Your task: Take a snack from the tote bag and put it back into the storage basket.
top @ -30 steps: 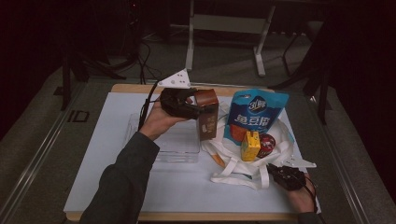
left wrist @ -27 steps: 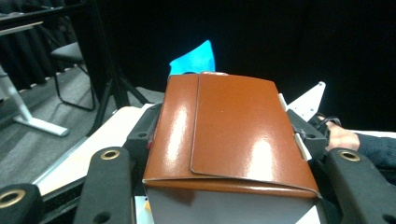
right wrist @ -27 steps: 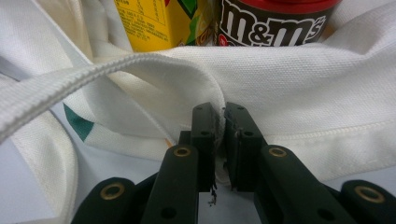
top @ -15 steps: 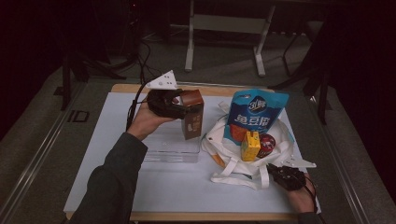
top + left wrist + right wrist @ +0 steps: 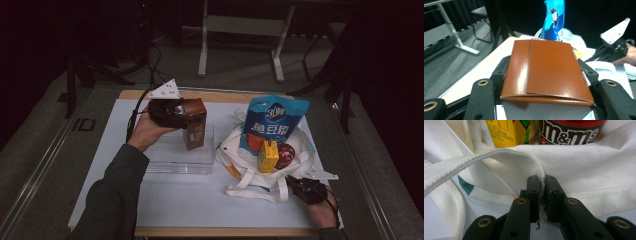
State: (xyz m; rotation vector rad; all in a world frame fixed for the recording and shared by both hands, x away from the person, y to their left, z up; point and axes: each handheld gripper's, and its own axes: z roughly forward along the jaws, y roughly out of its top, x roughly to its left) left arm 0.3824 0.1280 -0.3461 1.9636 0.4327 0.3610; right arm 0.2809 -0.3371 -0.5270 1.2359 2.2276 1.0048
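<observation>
A person works at a white-covered worktop [image 5: 125, 150] with a handheld gripper in each hand. The left gripper [image 5: 172, 114] has its jaws partly open and pressed against the 2 sides of a brown rectangular carton with a glossy folded top [image 5: 194, 124], holding it upright just above, or at, the far right end of a shallow clear plastic tray [image 5: 172, 162]; whether the carton's base touches the tray cannot be told. At the near right corner, the right gripper [image 5: 542, 195] has its jaws almost fully closed, pinching the hem of a white canvas tote bag [image 5: 250, 165]. Inside the bag sit a tall blue snack pouch [image 5: 272, 122], a small yellow juice box [image 5: 268, 156] and a round brown M&M's tub with a red lid [image 5: 286, 154]. The carton looks tall and top-heavy: released before it is seated flat, it could tip over. If the pinch on the hem slips, the bag mouth may sag shut.
</observation>
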